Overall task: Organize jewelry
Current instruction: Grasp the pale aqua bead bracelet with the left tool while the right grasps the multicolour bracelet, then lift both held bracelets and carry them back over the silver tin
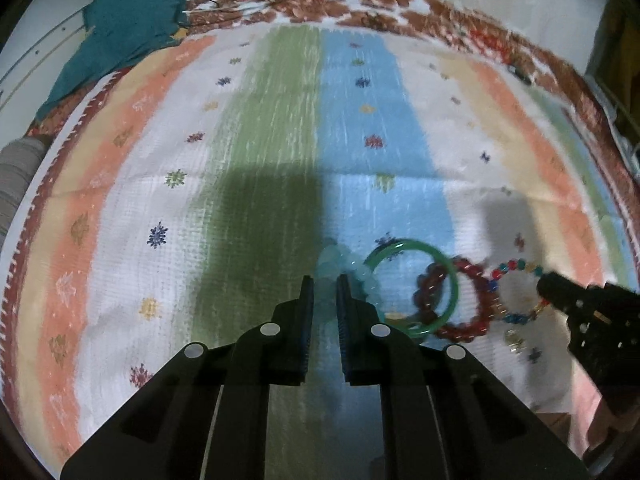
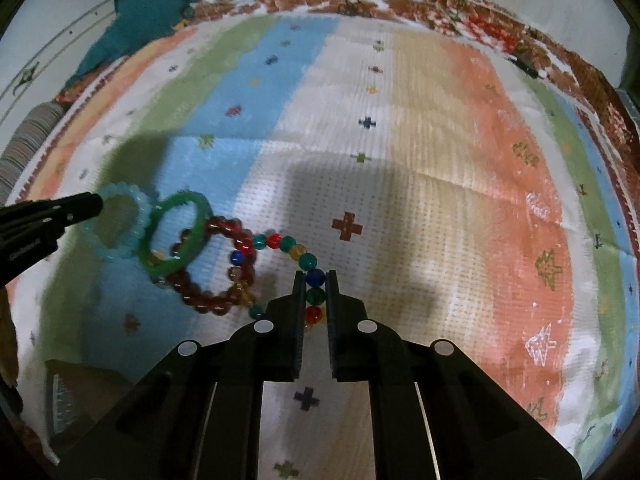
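Note:
Several bracelets lie in an overlapping row on a striped cloth. My left gripper (image 1: 325,280) is shut on the pale aqua bead bracelet (image 1: 340,266), which also shows in the right wrist view (image 2: 138,216). Beside it lies a green bangle (image 1: 442,256), also in the right wrist view (image 2: 180,236), overlapping a dark red bead bracelet (image 1: 468,308), also in the right wrist view (image 2: 208,300). My right gripper (image 2: 314,276) is shut on the multicoloured bead bracelet (image 2: 296,252), which also shows in the left wrist view (image 1: 516,266), where the right gripper (image 1: 546,286) enters from the right.
The striped cloth (image 1: 260,120) covers the surface, with a red patterned border (image 1: 480,28) at the far edge. A teal fabric (image 1: 128,28) lies at the far left. A brown box with a comb-like item (image 2: 60,400) sits at the near left in the right wrist view.

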The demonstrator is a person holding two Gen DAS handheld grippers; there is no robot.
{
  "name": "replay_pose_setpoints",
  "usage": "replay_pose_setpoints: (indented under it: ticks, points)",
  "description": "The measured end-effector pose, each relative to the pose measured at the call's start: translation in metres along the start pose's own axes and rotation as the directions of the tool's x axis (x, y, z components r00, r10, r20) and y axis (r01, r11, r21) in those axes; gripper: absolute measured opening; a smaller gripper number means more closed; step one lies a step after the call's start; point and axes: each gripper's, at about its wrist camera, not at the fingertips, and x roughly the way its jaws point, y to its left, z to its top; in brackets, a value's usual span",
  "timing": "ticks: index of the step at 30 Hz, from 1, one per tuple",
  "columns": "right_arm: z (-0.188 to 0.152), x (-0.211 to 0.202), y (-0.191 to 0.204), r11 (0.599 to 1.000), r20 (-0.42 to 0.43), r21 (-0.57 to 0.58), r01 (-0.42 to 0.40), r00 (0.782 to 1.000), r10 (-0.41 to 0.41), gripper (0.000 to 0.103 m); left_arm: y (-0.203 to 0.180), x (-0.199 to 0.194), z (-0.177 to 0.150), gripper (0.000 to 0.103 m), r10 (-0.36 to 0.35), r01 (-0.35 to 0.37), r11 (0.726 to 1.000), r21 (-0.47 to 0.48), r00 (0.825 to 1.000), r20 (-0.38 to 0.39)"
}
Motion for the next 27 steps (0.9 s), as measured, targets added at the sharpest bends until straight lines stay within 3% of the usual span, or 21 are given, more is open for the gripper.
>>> replay_pose_setpoints:
  ticks: [12,18,21,27]
  points:
    - [-0.007,-0.048,0.009,0.999,0.135,0.008,-0.034,0.990,0.033,0.010,-0.013,-0.042,-0.009,0.011,-0.016,0.013,1.000,0.019,0.993,0.119]
    - [-0.009,-0.083,0.011,1.000,0.237,0.011,-0.016,0.971,0.013,0.010,-0.016,-0.065,-0.012,0.011,-0.028,0.021,0.999,0.039,0.986,0.165]
    - [-0.010,-0.099,0.011,1.000,0.281,0.021,-0.017,0.960,0.011,0.010,-0.014,-0.078,-0.013,0.011,-0.068,0.066,0.998,0.018,0.983,0.172]
    - [-0.018,-0.114,0.014,1.000,0.312,0.018,-0.025,0.950,0.018,0.010,-0.022,-0.106,-0.023,0.011,-0.103,0.094,0.994,0.052,0.970,0.221]
